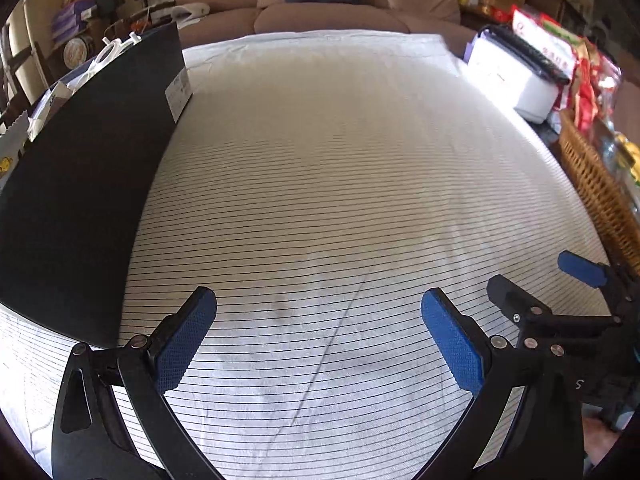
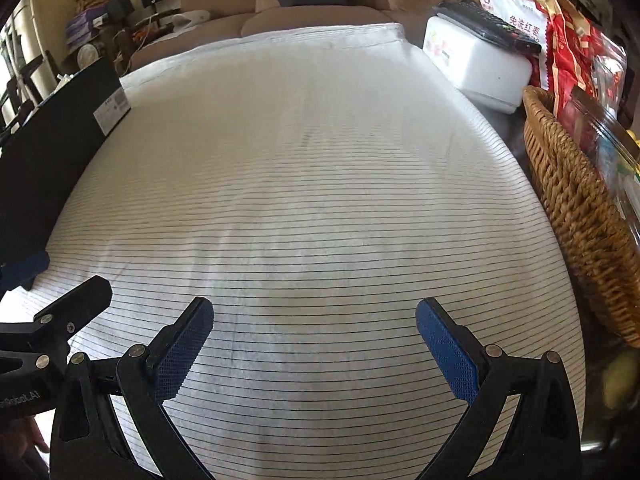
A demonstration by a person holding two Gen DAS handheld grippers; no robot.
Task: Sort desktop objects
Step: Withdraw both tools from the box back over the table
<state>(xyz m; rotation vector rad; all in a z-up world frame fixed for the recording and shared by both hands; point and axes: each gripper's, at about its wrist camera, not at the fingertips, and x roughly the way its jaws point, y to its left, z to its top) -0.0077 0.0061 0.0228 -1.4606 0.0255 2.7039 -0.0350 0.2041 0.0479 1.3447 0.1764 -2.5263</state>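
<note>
We held the left hand-held gripper point(image 1: 319, 336) level and low, its two blue-padded fingers point(image 1: 184, 346) spread wide with nothing between them. Our right hand-held gripper point(image 2: 314, 346) sat just beside it, pointing the same way, its fingers point(image 2: 448, 354) equally wide apart and empty. Each gripper's outer finger showed at the edge of the other's view.

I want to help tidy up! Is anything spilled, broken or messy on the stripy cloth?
Nothing is spilled or broken. The stripy cloth only has a few soft creases. One small oddity: a dark remote lies slanted on top of the white box at the far right, beside the wicker basket.
</note>
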